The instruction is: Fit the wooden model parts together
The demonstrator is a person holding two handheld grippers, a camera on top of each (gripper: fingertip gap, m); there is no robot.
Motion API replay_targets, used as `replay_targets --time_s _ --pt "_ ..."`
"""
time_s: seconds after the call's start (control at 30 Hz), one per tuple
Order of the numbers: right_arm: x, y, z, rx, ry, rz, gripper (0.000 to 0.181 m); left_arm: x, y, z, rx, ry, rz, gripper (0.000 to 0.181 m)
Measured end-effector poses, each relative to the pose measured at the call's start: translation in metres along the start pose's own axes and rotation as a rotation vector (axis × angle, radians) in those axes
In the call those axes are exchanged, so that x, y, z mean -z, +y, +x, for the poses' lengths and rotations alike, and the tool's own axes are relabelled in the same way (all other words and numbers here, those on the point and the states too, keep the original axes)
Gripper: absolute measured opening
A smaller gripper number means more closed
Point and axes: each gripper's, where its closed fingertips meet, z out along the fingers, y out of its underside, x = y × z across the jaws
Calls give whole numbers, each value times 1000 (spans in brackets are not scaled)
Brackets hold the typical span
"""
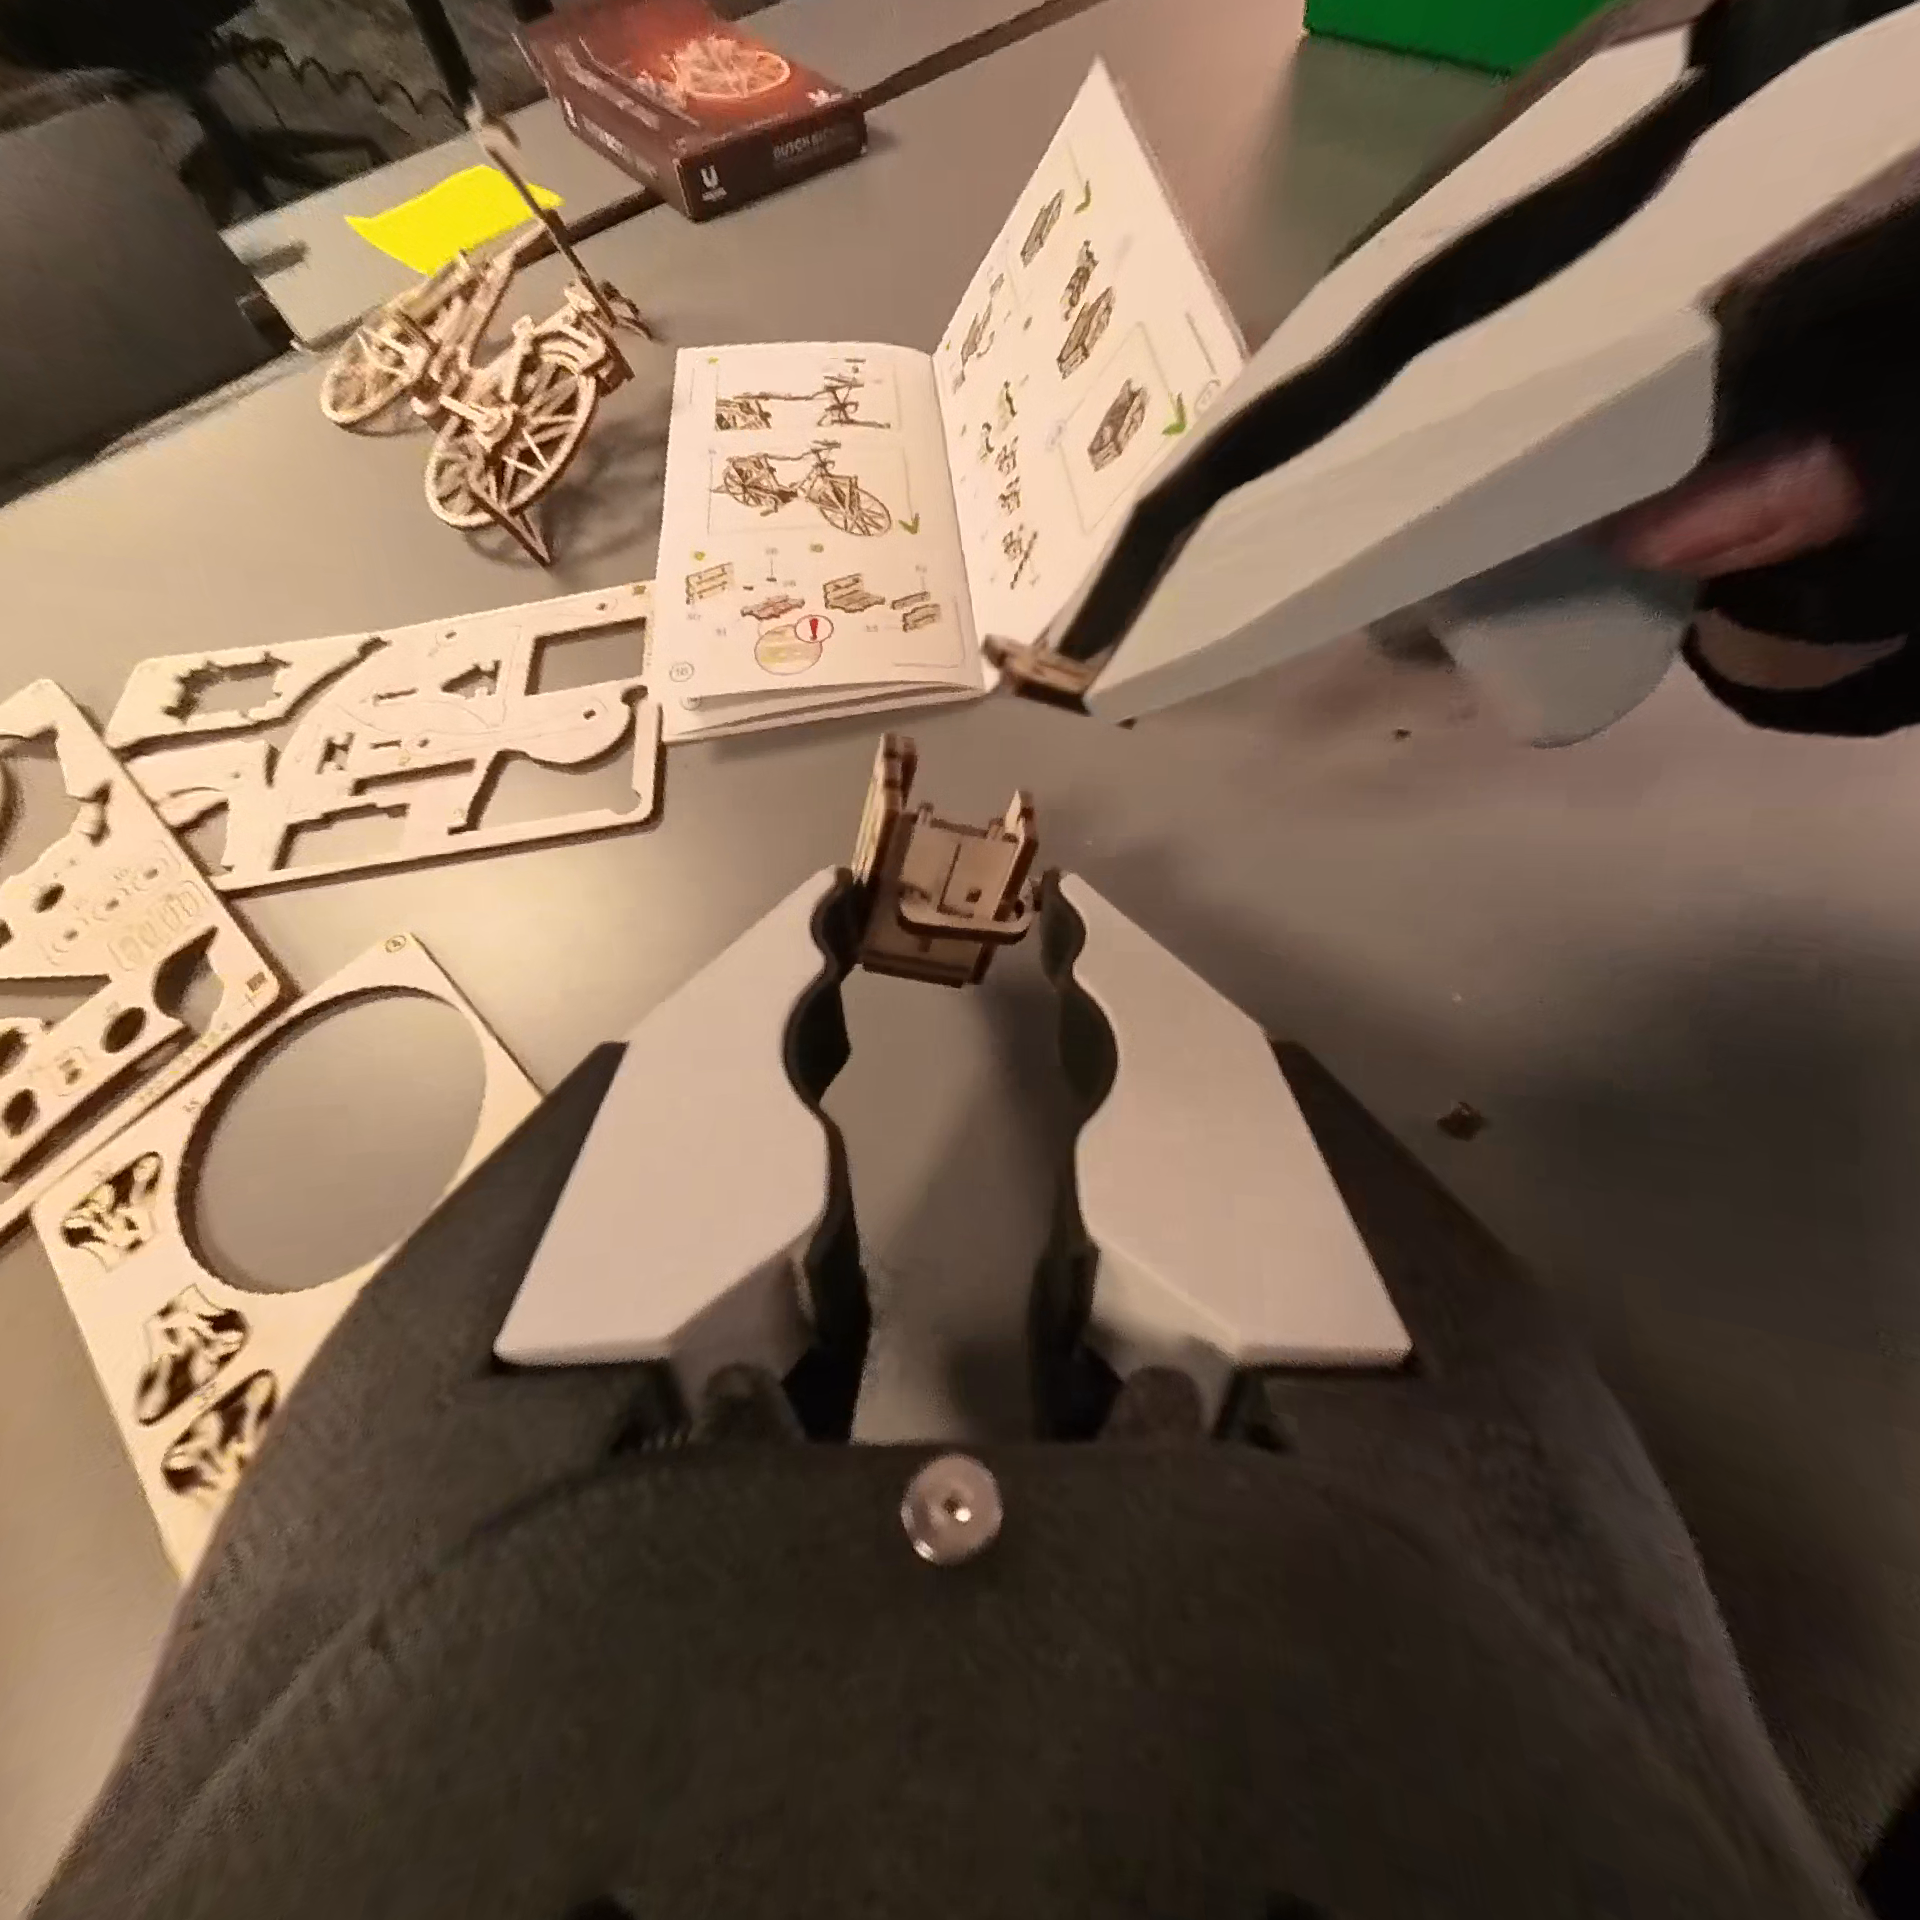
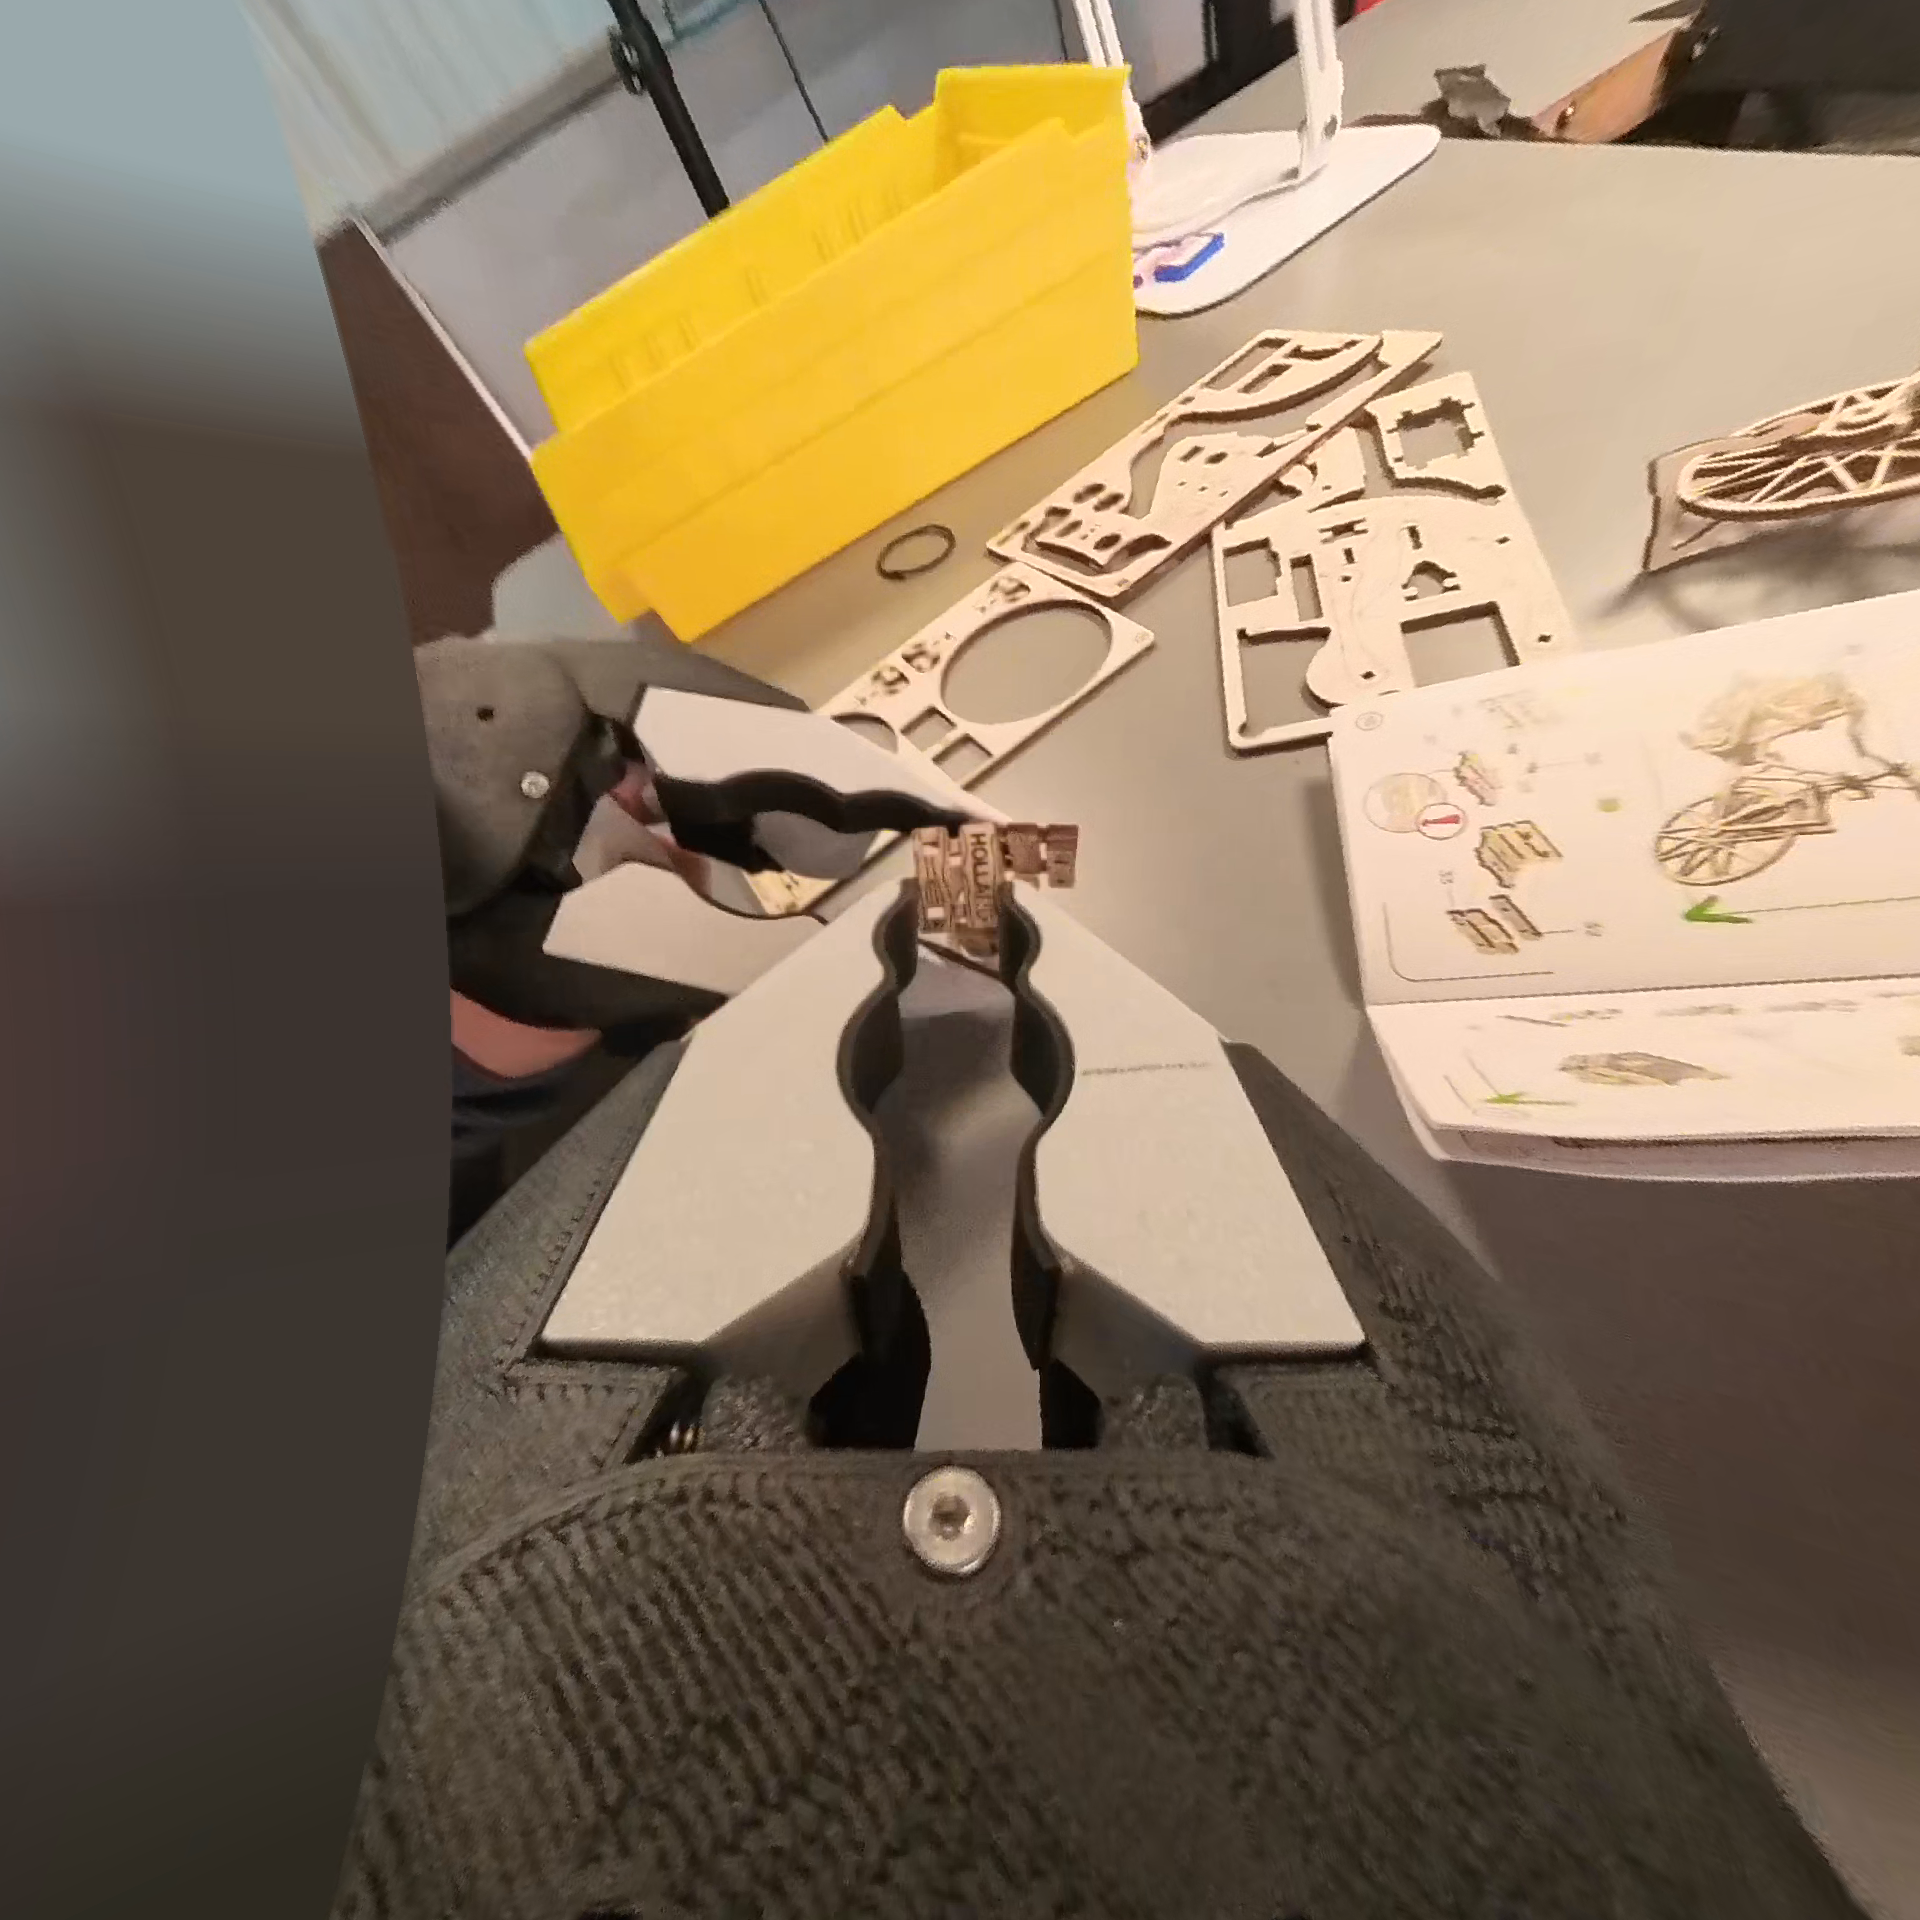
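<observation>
Left gripper (image 1: 940, 883) grips a small wooden box (image 1: 940, 894) at its tips. Up and to its right, just apart, the right gripper (image 2: 961, 914) is clamped narrow on a flat panel (image 2: 961, 894). Any tilt as they meet could miss the slot, jam or snap a tab.

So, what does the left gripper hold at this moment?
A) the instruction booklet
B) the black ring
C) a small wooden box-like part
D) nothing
C: the left gripper is shut on the small wooden box-like part, held above the grey table, while the booklet lies open there.
</observation>
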Motion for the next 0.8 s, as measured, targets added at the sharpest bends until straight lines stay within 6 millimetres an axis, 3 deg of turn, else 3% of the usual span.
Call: replay_targets --time_s 0.1,0.23,0.37,0.5,0.67,0.8 --pt "-3 -5 -5 -4 -55 86 13 3 -7 -8 -85 -95 48 34" --pt "-1 -17 -18 242 6 206 13 22 -31 -19 -206 -235 198 34" --pt "1 -25 -24 410 97 246 13 29 -36 -22 -254 -280 239 34" --pt "7 -22 -15 439 141 191 13 27 -28 -26 -203 -258 221 34" --pt "20 2 -4 473 141 -47 13 31 -28 -31 -109 -224 265 34" --pt "30 6 -21 272 -48 -46 13 35 -31 -32 -72 -200 305 34"
